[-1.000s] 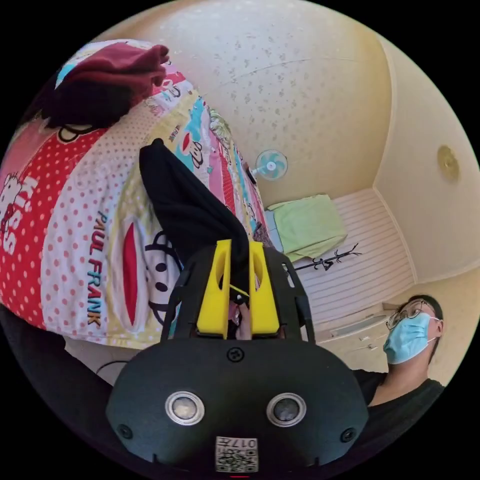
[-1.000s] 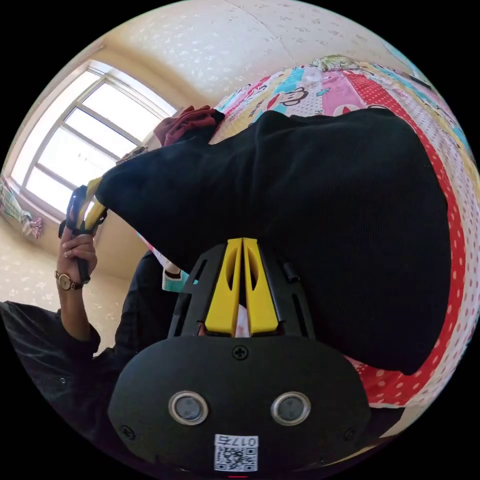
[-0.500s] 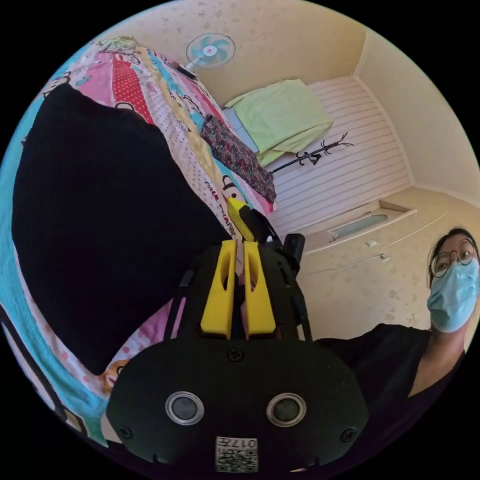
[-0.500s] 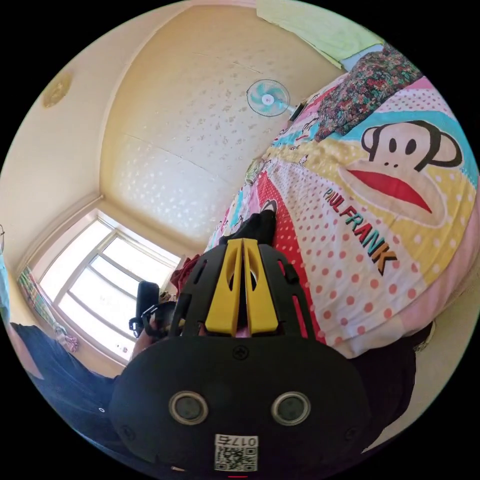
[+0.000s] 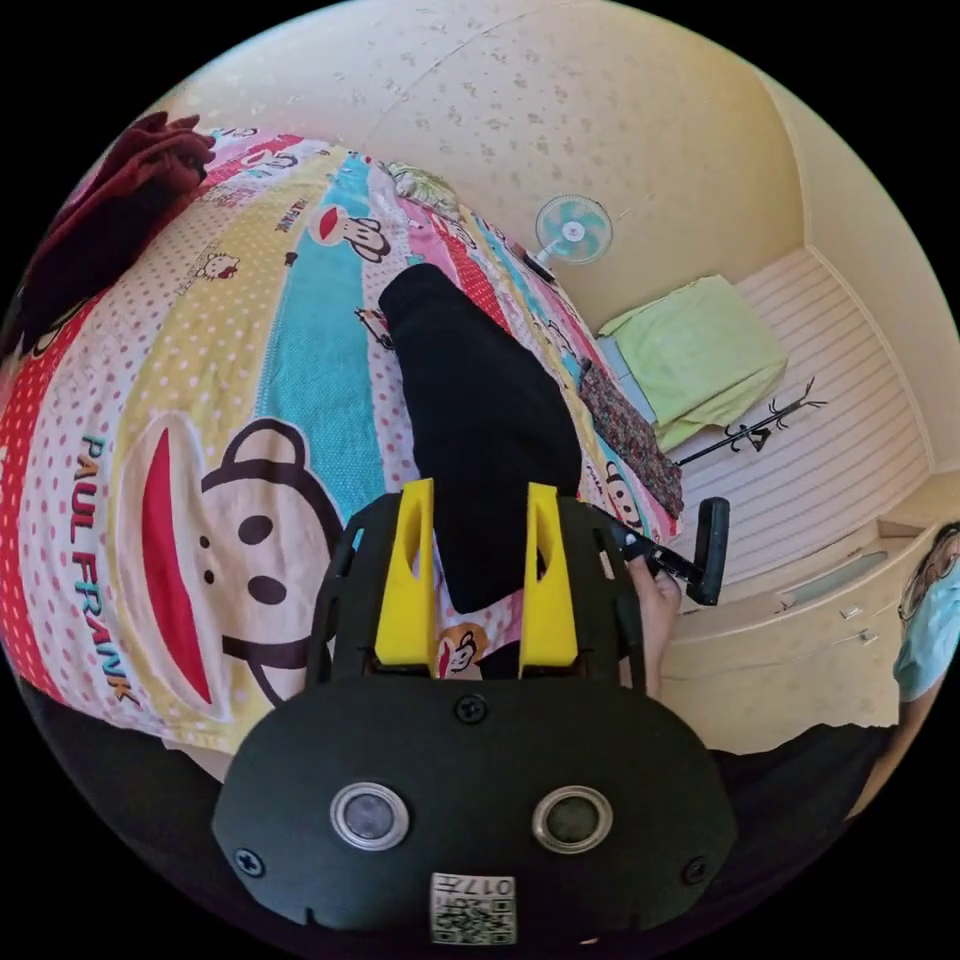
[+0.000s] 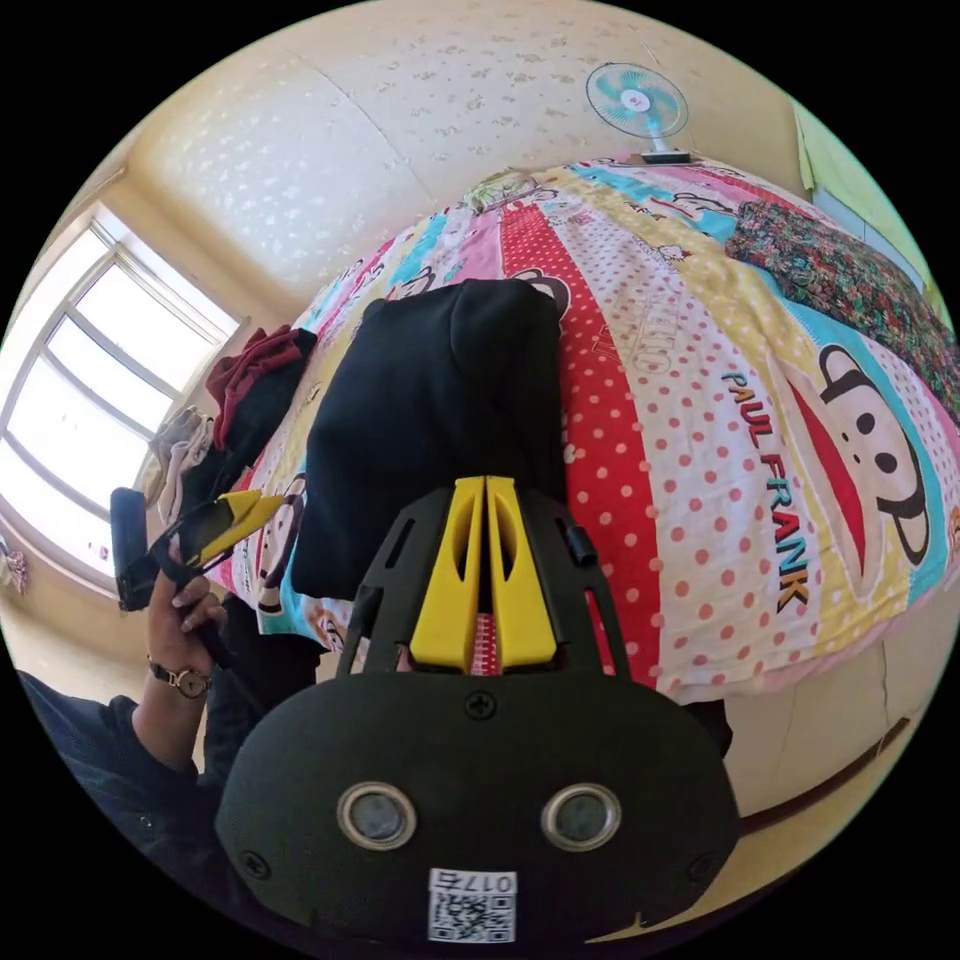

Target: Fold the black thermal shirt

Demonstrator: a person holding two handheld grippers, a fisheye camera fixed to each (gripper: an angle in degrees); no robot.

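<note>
The shirt (image 6: 430,420) lies folded into a black, roughly oblong bundle on the bed (image 6: 740,480), near the bed's front edge; in the left gripper view the shirt (image 5: 480,440) runs from about 12 o'clock of the jaws down between them. The left hand-held gripper (image 5: 478,540) has its yellow jaws apart, one on either side of the shirt's near end, neither pressing on it. In the right gripper view this left hand-held gripper (image 6: 235,510) shows at 9 o'clock, held in a hand (image 6: 185,610) with a watch at the wrist, jaws apart, just off the shirt's near corner.

The right hand-held gripper (image 6: 486,545) has its jaws together with nothing between them — it sits just in front of the shirt's near edge. In the left gripper view its handle (image 5: 700,550) shows at 3 o'clock, in a hand (image 5: 650,620).

Around the shirt the bed cover is a bright cartoon print. A dark red garment (image 5: 110,210) lies at the bed's far corner, a floral cloth (image 6: 850,290) toward the other side. A fan (image 6: 635,100) stands beyond the bed.
</note>
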